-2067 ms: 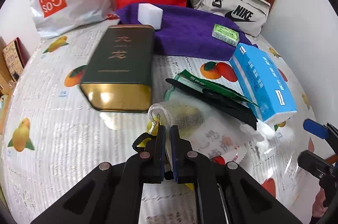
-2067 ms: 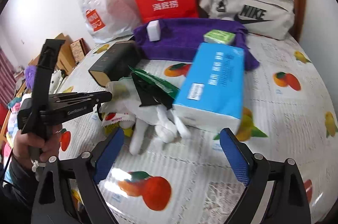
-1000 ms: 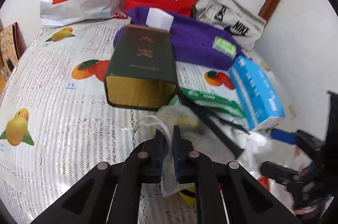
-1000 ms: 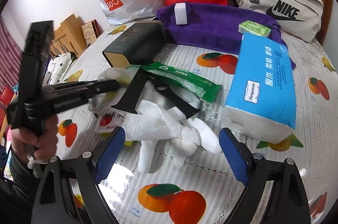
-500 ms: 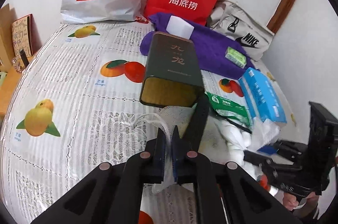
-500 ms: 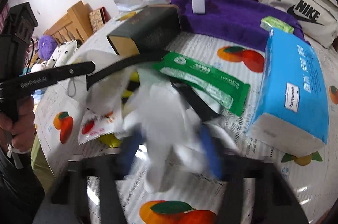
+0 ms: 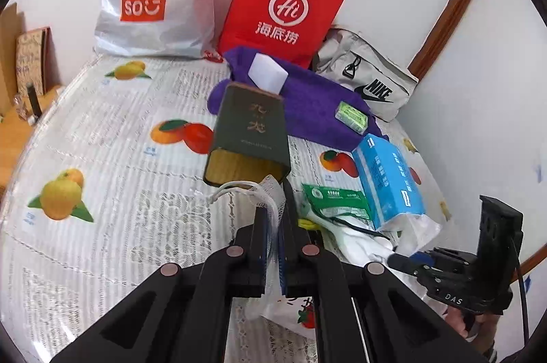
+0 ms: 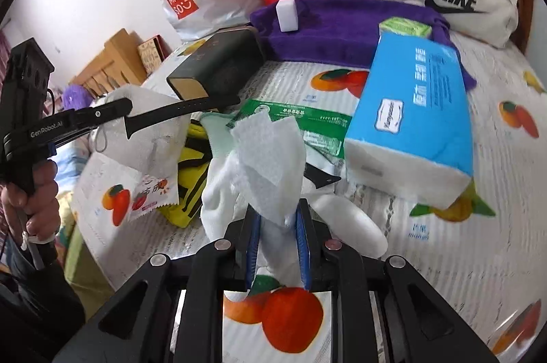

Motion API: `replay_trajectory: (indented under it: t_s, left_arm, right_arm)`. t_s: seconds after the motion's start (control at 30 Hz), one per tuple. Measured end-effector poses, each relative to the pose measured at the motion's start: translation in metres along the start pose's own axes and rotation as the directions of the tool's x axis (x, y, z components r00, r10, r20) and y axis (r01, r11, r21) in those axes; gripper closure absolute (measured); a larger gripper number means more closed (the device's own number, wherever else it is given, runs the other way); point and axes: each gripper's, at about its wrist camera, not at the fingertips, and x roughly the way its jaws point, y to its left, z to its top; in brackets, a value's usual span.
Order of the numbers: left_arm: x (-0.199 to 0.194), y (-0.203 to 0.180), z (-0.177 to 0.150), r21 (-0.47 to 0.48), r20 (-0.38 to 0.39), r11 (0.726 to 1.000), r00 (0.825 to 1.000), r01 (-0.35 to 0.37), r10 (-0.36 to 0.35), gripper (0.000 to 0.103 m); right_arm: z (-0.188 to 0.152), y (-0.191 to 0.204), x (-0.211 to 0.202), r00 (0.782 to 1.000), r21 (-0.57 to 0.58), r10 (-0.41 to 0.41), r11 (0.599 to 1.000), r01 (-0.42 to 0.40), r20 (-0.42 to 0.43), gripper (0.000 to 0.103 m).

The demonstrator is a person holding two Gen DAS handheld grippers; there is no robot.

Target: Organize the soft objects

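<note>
My desk (image 7: 112, 157) wears a fruit-printed lace cloth. Along its far edge lie a purple towel (image 7: 318, 109) and a Nike bag (image 7: 372, 79); nearer the middle rest a dark green tin (image 7: 251, 127), a blue tissue pack (image 8: 413, 120) and a green packet (image 8: 301, 120).

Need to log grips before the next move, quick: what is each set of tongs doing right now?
Left tongs: closed on the white mesh bag.
Right tongs: closed on the white cloth.
</note>
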Motion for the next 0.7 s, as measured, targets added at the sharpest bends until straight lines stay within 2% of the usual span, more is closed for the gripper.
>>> replay_trajectory:
  t_s: [0.07,0.17,0.3,0.47,0.53,0.6,0.67,0.7]
  left_arm:
    - [-0.007,-0.001,0.0,0.003,0.012,1.0,1.0,-0.009,0.009,0.097]
    - [-0.02,-0.001,0.002,-0.009,0.029,0.999,0.999,0.031,-0.03,0.097]
    - [-0.02,-0.003,-0.004,0.021,0.01,0.999,0.999,-0.031,0.03,0.097]
    - [-0.016,0.006,-0.014,0.001,-0.028,0.999,0.998,-0.053,0.053,0.097]
    - [-0.011,0.01,-0.019,-0.003,-0.044,0.997,0.996,-0.075,0.074,0.097]
    - [-0.005,0.015,-0.023,-0.016,-0.064,0.997,0.995,-0.08,0.079,0.097]
    - [-0.002,0.021,-0.025,-0.038,-0.077,0.996,0.994,-0.082,0.079,0.097]
    - [-0.002,0.023,-0.026,-0.044,-0.077,0.996,0.994,-0.079,0.076,0.097]
  right_arm:
    - [-0.003,0.002,-0.005,1.0,-0.009,0.003,1.0,-0.003,0.007,0.08]
    - [-0.007,0.006,-0.01,1.0,-0.03,0.001,1.0,-0.001,0.006,0.08]
    - [-0.015,0.003,-0.009,1.0,-0.028,0.002,1.0,-0.003,-0.009,0.079]
    - [-0.023,-0.002,-0.006,1.0,-0.002,-0.003,1.0,0.003,-0.031,0.074]
    - [-0.023,-0.003,-0.007,1.0,0.003,-0.005,1.0,0.005,-0.024,0.051]
    - [-0.021,-0.003,-0.007,1.0,0.003,-0.028,1.0,0.028,0.005,0.045]
    - [-0.019,-0.005,-0.003,1.0,0.003,-0.026,1.0,0.026,0.013,0.053]
    - [-0.018,-0.005,0.001,1.0,0.005,-0.015,1.0,0.015,-0.003,0.071]
